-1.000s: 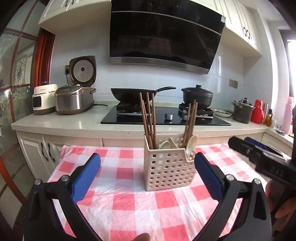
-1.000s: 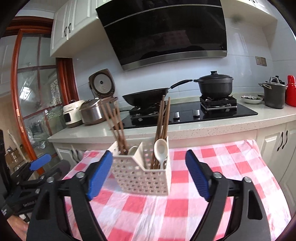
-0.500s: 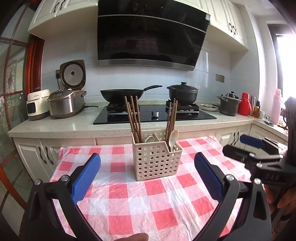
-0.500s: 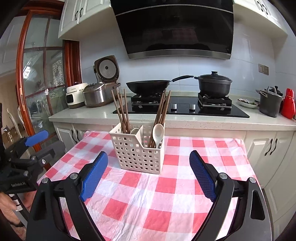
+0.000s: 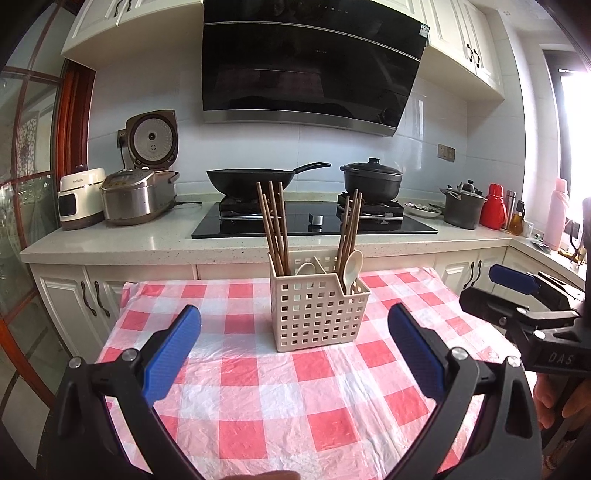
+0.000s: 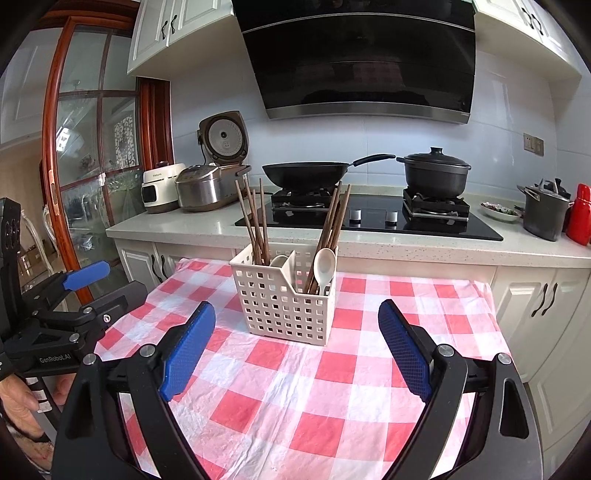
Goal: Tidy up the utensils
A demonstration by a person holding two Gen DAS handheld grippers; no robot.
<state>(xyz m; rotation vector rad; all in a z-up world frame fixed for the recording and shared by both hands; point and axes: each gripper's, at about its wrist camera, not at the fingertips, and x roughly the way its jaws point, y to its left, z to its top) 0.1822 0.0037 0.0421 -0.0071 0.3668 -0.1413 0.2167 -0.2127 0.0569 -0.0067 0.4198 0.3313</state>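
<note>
A kitchen with white tiled walls [image 5: 436, 122], white upper cabinets [image 5: 122, 33], a black range hood [image 5: 310, 62] over a black hob [image 5: 314, 221], a pale speckled counter [image 5: 122, 240], a red-framed glass door [image 6: 88, 147], and bright daylight from a window [image 5: 576, 122].

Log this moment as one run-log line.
left claw: open, empty | right claw: open, empty | caddy: upright on cloth, holds chopsticks, spoons | contact: none

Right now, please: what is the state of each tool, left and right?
Left tool: open, holding nothing.
Right tool: open, holding nothing.
</note>
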